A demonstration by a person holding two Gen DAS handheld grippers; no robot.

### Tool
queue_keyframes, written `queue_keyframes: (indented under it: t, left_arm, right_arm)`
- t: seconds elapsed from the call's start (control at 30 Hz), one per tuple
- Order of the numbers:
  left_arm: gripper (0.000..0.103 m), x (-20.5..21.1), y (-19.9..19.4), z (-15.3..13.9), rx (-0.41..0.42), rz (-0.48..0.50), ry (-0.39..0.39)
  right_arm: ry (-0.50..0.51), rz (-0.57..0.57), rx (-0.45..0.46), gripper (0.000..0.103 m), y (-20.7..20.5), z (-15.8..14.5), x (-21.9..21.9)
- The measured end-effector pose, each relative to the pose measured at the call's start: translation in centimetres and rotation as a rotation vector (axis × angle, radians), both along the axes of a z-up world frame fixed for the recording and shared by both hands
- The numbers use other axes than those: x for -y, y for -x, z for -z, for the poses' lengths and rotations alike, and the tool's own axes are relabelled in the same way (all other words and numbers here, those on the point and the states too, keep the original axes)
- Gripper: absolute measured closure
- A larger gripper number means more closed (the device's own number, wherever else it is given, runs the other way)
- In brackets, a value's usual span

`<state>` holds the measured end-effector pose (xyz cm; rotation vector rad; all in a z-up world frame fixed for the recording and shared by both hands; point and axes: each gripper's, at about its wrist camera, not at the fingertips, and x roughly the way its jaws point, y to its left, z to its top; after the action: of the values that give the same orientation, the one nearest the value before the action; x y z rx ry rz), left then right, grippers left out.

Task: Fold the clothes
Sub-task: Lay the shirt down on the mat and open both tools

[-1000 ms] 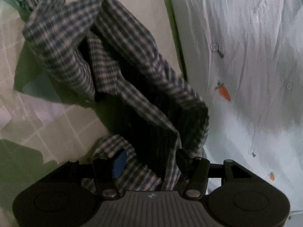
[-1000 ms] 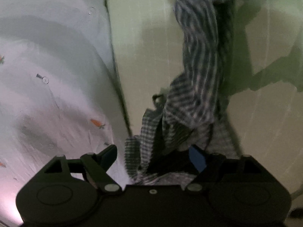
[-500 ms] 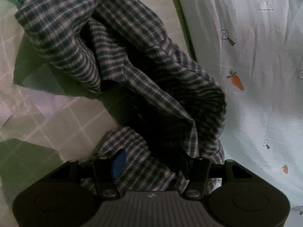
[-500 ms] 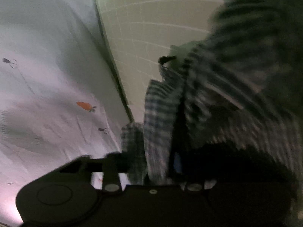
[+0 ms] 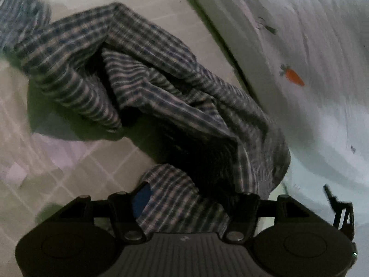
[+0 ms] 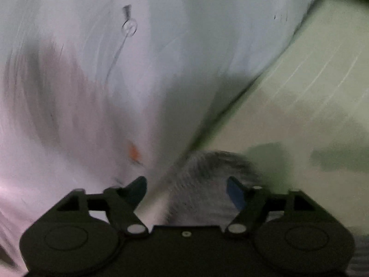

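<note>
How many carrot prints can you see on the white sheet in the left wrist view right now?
1. One orange carrot shows on the white sheet, right of the checked garment. More may be hidden under the garment or lost in blur.

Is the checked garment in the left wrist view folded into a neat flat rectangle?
No. The checked garment lies crumpled in twisted, bunched folds across the pale gridded sheet, with one end gathered between the jaws of the left gripper.

You have one checked garment (image 5: 147, 85) bunched on one pale grid-lined sheet (image 5: 69, 161), one white carrot-print cloth (image 5: 311, 57) beside it showing a single orange carrot (image 5: 293, 76), and two claws, left claw (image 5: 191, 205) and right claw (image 6: 188, 194).
</note>
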<state>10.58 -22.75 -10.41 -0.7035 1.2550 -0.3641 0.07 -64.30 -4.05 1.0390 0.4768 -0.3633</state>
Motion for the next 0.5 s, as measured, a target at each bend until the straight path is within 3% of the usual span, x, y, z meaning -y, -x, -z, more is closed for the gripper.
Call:
queue_keyframes:
  t: [0.13,0.3,0.4,0.5]
  left_arm:
    - [0.031,1.6,0.9,-1.8,0.103,0.099,-0.078]
    - [0.027,4.0,2.1,-3.9,0.234,0.235,-0.195]
    - [0.027,5.2,2.8,-4.1,0.258,0.314,-0.254]
    - [0.027,6.1,3.5,-4.2,0.284,0.4,-0.298]
  right_arm:
    - [0.159,0.023,-0.139,0.007,5.5,0.7,-2.9]
    - [0.318,-0.009,-0.324,0.011,10.4,2.0,-7.1]
    - [0.385,-0.082,-0.443,0.017,9.5,3.6,-10.2]
    - [0.41,-0.183,-0.488,0.018,8.7,4.2,-12.2]
